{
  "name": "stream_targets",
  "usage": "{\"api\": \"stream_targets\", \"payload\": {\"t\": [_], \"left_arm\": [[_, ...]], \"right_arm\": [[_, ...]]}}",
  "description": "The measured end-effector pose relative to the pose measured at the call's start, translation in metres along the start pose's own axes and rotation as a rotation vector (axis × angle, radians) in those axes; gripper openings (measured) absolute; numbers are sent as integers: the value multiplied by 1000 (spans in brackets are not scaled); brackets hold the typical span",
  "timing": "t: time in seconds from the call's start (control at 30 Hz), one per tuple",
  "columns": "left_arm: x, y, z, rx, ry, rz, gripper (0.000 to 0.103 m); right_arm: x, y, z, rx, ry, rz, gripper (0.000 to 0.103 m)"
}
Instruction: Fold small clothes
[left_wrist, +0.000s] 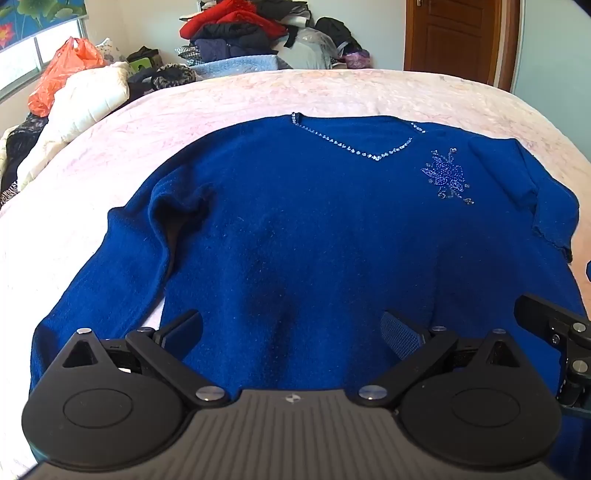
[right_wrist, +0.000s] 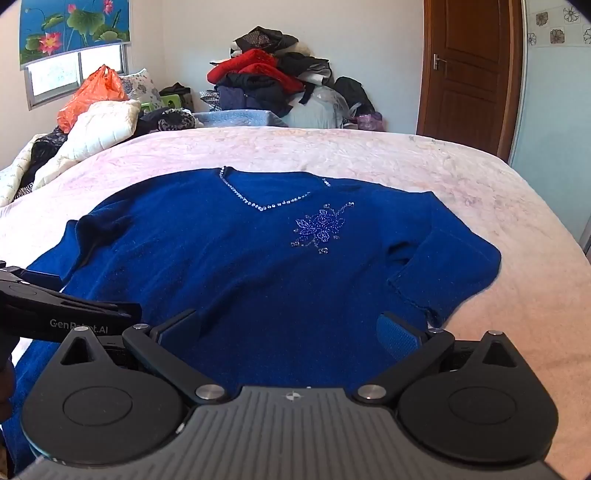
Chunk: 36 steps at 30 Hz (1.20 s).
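Your left hand-held gripper (left_wrist: 291, 332) and right hand-held gripper (right_wrist: 290, 332) both hang released, jaws wide, grasping nothing, over the sweater's hem. Ahead lies the bed (right_wrist: 480, 192); on it, at twelve o'clock, the blue sweater (left_wrist: 295, 229) is spread flat, its beaded flower (right_wrist: 320, 229) at one o'clock.

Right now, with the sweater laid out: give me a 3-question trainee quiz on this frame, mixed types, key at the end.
1. True or false: the blue sweater lies front-up on the pink bedspread.
2. The beaded flower sits: A) on a sleeve, B) on the chest below the V-neck, C) at the hem.
3. Fill in: the left gripper and the right gripper both have jaws that are ____.

Key: 1 true; 2 B; 3 open, nothing pinched.
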<state>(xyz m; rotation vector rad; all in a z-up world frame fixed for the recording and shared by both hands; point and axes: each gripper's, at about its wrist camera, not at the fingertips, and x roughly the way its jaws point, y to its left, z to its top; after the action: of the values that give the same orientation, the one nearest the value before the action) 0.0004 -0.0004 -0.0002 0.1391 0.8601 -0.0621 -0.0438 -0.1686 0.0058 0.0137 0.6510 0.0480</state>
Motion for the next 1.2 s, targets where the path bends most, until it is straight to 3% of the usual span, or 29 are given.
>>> {"api": "stream_targets", "payload": {"t": [0.63,1.2], "left_arm": [[4,2,-4,-18,3,-13,103],[5,-1,-4,-5,-4,18,103]], "right_arm": [[6,-4,-2,8,16,-14,103],[9,-9,-3,47,35,-34,103]]}}
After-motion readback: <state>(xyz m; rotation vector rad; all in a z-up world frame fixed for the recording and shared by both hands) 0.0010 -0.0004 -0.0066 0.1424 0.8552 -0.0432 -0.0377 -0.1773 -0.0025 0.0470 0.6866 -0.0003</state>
